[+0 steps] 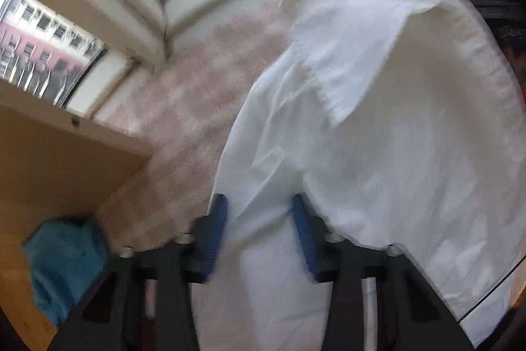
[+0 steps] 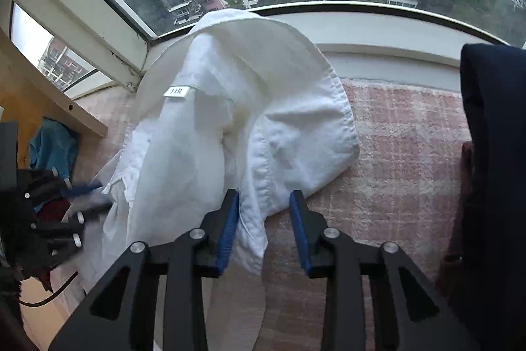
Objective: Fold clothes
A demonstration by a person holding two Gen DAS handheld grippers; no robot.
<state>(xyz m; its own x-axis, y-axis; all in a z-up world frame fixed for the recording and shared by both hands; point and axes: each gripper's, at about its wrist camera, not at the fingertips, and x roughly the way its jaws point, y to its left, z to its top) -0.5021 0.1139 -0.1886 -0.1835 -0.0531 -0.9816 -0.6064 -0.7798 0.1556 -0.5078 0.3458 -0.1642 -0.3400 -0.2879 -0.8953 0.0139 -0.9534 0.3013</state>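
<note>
Standing apart, the right gripper (image 2: 264, 229) has a fold of the white shirt (image 2: 230, 107) between its pads, not pinched. The shirt's length runs from there toward the window at top. At lower left the left gripper (image 1: 259, 232), jaws also apart in its own view, straddles the rumpled cloth on the pink rug (image 2: 394, 137).

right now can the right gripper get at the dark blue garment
Probably yes: the right gripper is open and only bare pink rug lies between it and the dark blue garment, though a white shirt edge sits between its jaws.
</note>
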